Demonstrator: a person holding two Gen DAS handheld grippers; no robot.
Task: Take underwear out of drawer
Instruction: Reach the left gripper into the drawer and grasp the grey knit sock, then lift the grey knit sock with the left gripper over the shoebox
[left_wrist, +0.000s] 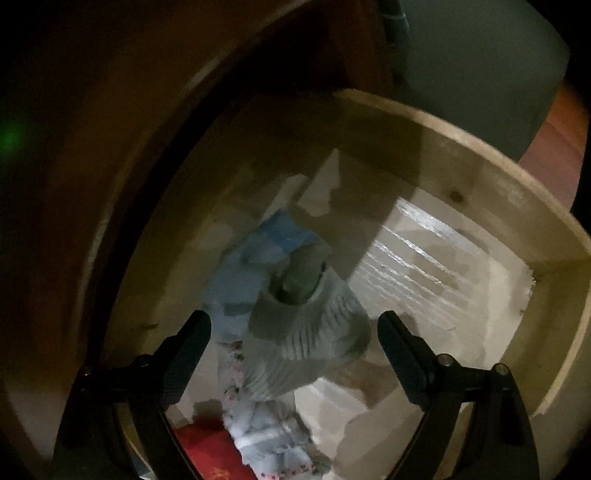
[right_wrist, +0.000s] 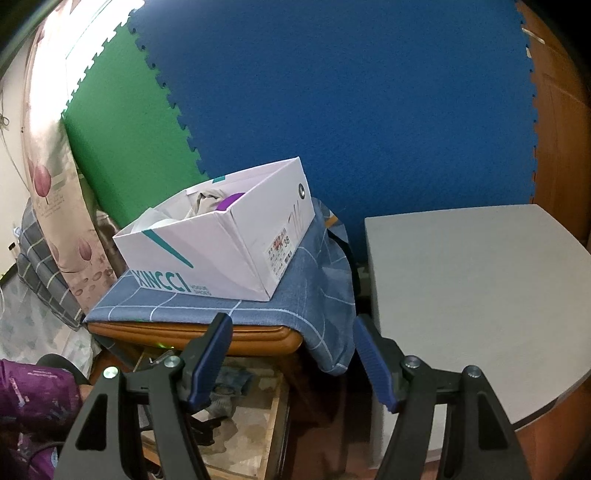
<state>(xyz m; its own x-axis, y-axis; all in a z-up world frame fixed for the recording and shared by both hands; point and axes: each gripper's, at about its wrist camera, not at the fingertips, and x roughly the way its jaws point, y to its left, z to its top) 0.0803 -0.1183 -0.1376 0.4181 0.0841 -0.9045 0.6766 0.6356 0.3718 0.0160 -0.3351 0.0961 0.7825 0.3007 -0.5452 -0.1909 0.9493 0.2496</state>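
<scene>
Your left gripper (left_wrist: 291, 339) hangs wide open over the underwear (left_wrist: 266, 439) in the drawer (left_wrist: 461, 155), nothing held: reach step. Drop, pinch the cloth; right gripper (right_wrist: 291, 354) open, idle above.

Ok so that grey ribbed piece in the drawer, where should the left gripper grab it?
Pinch the grey ribbed garment across its bunched middle, coming straight down from above with the left gripper. It lies topmost on the pile, and the open fingers already straddle it.
</scene>
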